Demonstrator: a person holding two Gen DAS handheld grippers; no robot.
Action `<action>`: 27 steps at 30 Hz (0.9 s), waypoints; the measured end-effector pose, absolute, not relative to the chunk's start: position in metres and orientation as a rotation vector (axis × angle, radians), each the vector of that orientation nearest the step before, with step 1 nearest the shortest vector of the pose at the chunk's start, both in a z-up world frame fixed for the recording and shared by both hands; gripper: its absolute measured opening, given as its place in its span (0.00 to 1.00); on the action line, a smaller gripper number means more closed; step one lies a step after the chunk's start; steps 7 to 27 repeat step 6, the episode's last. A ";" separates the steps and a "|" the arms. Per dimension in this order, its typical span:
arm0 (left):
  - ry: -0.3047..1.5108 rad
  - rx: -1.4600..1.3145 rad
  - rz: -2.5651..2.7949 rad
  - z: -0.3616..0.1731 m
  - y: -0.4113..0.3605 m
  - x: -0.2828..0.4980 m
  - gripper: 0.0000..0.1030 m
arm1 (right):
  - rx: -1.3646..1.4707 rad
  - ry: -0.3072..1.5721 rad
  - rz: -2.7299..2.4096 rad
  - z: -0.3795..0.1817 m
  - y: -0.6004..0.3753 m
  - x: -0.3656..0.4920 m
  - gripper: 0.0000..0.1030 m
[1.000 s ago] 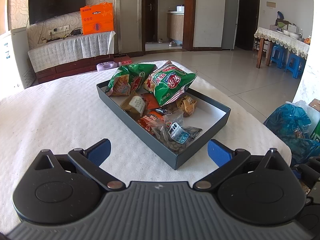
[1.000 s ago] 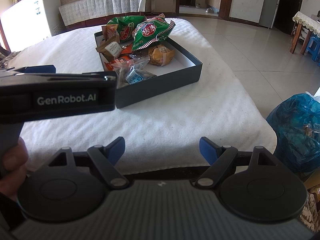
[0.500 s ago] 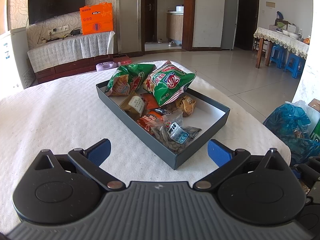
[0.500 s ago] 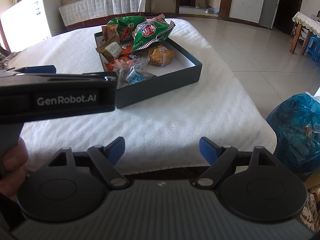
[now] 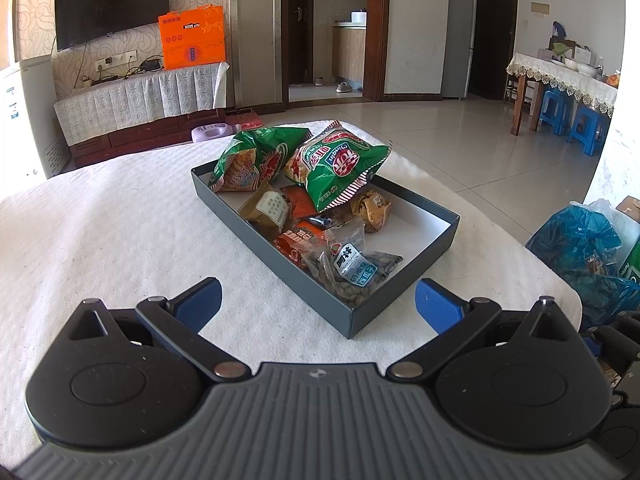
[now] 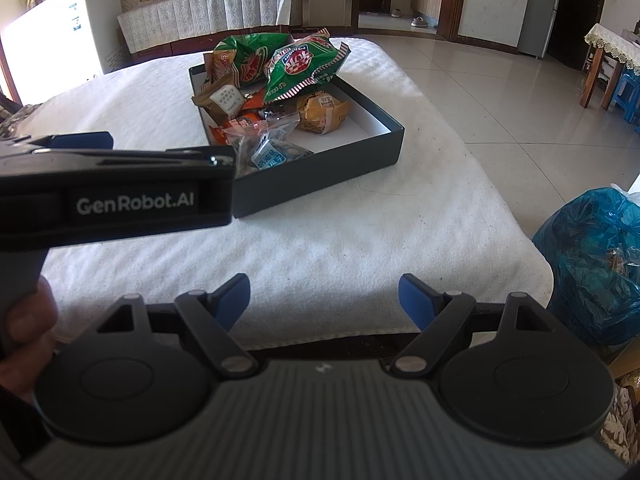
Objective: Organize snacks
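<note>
I expect the snacks to be light, crinkly and slippery, the puffed chip bags (image 5: 340,164) easily crushed, so I would pinch each by its sealed edge. They are green chip bags, orange and brown packets and a clear seed packet (image 5: 352,268), heaped in a dark shallow box (image 5: 436,248) on a white cloth (image 5: 100,220). My left gripper (image 5: 318,306) and right gripper (image 6: 324,300) both stand released and empty, short of the box.

White-covered table (image 5: 120,232); dark snack box (image 5: 436,246) on it.
</note>
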State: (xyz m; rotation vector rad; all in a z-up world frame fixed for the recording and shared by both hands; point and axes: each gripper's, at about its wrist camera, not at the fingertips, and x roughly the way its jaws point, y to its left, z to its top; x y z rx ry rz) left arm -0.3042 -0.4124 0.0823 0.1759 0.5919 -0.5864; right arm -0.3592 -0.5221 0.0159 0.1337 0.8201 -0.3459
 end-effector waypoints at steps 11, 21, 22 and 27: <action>0.549 0.171 -0.603 0.084 -0.409 -0.309 1.00 | 0.134 0.820 -0.346 0.016 -0.522 -0.359 0.81; 0.549 0.171 -0.603 0.084 -0.409 -0.309 1.00 | 0.134 0.820 -0.346 0.016 -0.522 -0.359 0.81; 0.549 0.171 -0.603 0.084 -0.409 -0.309 1.00 | 0.134 0.820 -0.346 0.016 -0.522 -0.359 0.81; 0.549 0.171 -0.603 0.084 -0.409 -0.309 1.00 | 0.134 0.820 -0.346 0.016 -0.522 -0.359 0.81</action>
